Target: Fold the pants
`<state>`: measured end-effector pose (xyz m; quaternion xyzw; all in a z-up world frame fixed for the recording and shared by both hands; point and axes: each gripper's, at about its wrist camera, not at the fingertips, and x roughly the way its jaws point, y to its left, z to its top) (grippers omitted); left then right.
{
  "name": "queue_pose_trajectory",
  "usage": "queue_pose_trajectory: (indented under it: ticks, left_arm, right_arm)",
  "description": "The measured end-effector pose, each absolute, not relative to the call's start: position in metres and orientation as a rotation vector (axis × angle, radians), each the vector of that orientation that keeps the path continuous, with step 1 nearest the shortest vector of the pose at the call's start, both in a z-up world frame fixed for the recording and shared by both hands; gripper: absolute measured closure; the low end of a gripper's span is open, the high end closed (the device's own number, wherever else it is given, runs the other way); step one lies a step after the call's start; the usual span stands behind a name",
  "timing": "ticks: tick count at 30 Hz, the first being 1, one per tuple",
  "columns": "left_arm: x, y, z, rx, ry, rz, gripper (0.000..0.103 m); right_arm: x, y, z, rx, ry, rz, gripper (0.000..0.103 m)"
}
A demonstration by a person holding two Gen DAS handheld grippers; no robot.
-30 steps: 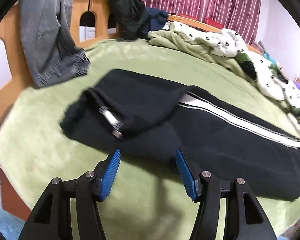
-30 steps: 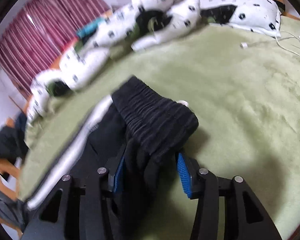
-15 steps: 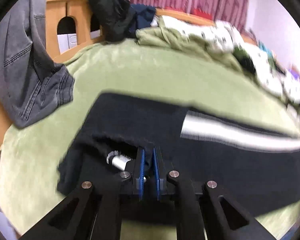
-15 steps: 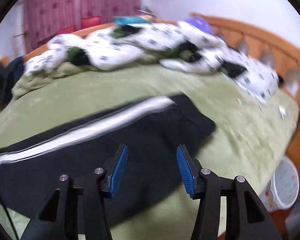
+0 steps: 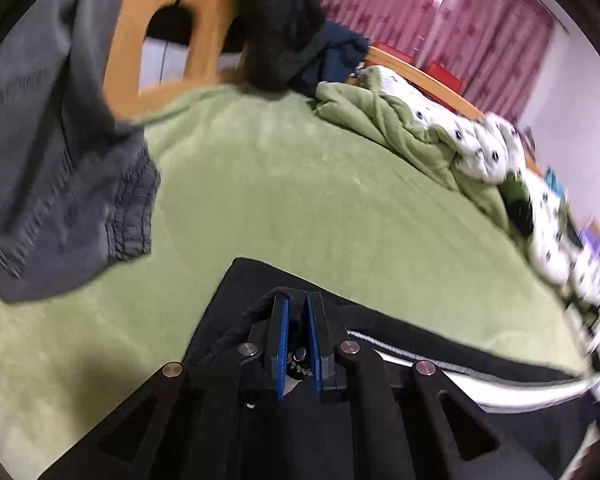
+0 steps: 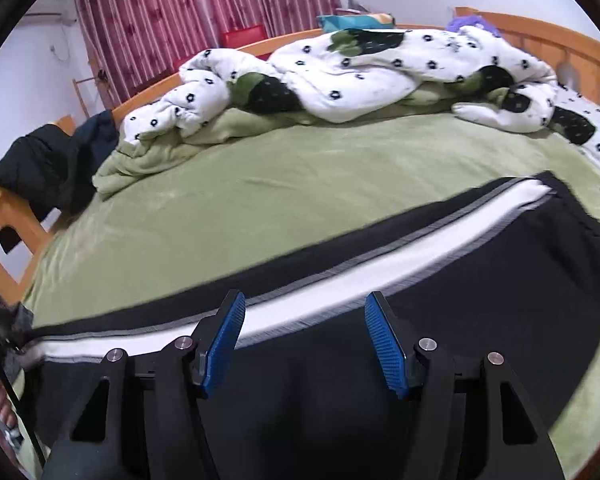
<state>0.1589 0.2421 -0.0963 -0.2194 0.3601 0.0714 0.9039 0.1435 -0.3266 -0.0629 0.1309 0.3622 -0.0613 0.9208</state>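
The black knit track pants with a white side stripe [image 6: 340, 280] lie stretched out lengthwise on the green fleece-covered bed [image 6: 300, 168], running from about 8 o'clock to 2 o'clock in the right wrist view, with one end lying flat near 2 o'clock. The left tool [image 5: 296, 312] is pinched nearly closed on a bunched ridge of black fabric at the other end of the pants [image 5: 260, 280], apparently the waistband, though motion blur and the tool's own body hide what exactly lies between the blue pads. The right tool [image 6: 304, 312] hovers over the middle of the garment with its jaws spread wide and nothing between them; the white stripe passes just beyond its tips. Judging from this, the step in hand is the lengthwise fold: one end is gripped, the other hand is not yet committed. The next move seems to call for the right tool to come down and pinch the near edge at the matching end or mid-length, so both grips can carry the fabric over evenly and the stripe stays straight. A one-handed lift would likely drag and twist the soft cloth. A grey garment [image 5: 60, 160] hangs over the wooden bed frame [image 5: 148, 40] at 10 o'clock in the left view, and a white spotted duvet [image 6: 360, 68] is heaped at 12 o'clock, both well apart from the pants.
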Motion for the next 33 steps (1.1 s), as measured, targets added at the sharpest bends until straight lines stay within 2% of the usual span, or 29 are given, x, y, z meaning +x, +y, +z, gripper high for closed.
queue_pose_trajectory:
  ticks: [2,4,5,6,7,11,17,20,23,33]
  left_arm:
    - [0.163,0.253,-0.102,-0.502,0.757,0.121,0.089]
    - [0.164,0.260,-0.105,-0.543,0.774,0.105,0.070]
    - [0.162,0.263,-0.106,-0.573,0.769,0.087,0.050]
    - [0.162,0.263,-0.107,-0.576,0.766,0.072,0.039]
    - [0.162,0.261,-0.107,-0.560,0.764,0.062,0.038]
    - [0.171,0.248,-0.112,-0.418,0.785,0.122,0.038]
    - [0.189,0.256,-0.125,-0.434,0.792,0.213,0.041]
    - [0.204,0.260,-0.130,-0.422,0.810,0.195,0.084]
    - [0.195,0.270,-0.118,-0.495,0.683,0.228,0.085]
    - [0.207,0.260,-0.125,-0.421,0.747,0.293,0.085]
  right_arm:
    - [0.159,-0.313,-0.070,0.282,0.759,-0.114,0.041]
    - [0.167,-0.303,-0.077,0.328,0.779,-0.086,0.041]
    - [0.168,-0.297,-0.081,0.350,0.779,-0.057,0.041]
    - [0.169,-0.291,-0.084,0.343,0.778,-0.046,0.041]
    - [0.170,-0.287,-0.086,0.323,0.782,-0.043,0.041]
    - [0.176,-0.275,-0.091,0.228,0.803,-0.048,0.041]
    - [0.184,-0.278,-0.085,0.184,0.798,-0.008,0.041]
    - [0.195,-0.276,-0.080,0.078,0.789,0.021,0.041]
    - [0.207,-0.275,-0.078,-0.002,0.790,0.061,0.041]
    - [0.254,-0.256,-0.115,-0.139,0.879,0.276,0.041]
